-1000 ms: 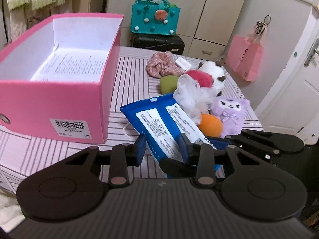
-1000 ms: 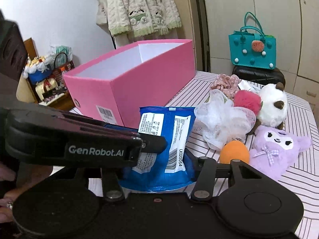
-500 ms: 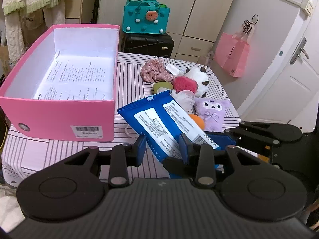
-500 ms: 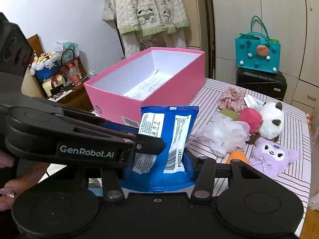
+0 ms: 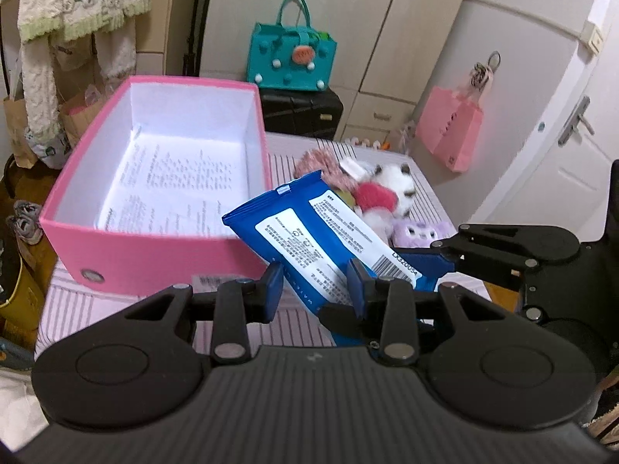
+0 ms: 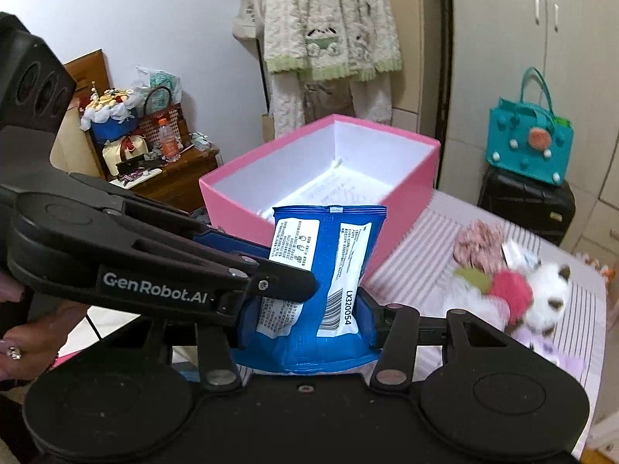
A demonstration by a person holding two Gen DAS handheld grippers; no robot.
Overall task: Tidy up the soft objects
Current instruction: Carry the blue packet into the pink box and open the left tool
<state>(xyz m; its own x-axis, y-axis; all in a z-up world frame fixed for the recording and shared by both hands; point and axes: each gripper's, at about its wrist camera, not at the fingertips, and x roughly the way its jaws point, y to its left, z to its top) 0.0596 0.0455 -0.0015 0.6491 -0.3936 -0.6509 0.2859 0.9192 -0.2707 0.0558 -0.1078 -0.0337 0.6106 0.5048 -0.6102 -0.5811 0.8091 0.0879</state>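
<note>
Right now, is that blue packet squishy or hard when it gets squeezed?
Probably squishy. The blue packet bulges and creases where the right gripper pinches its lower part, so it looks soft-filled. Its glossy wrapper could be a bit slippery. It stands up above the jaws without drooping, so it is likely light and only mildly floppy.

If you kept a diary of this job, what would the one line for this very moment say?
step: carrying pack to box | left gripper: shut on blue pack | right gripper: shut on blue pack | pink box: open, only paper inside | plush toys: on table
</note>
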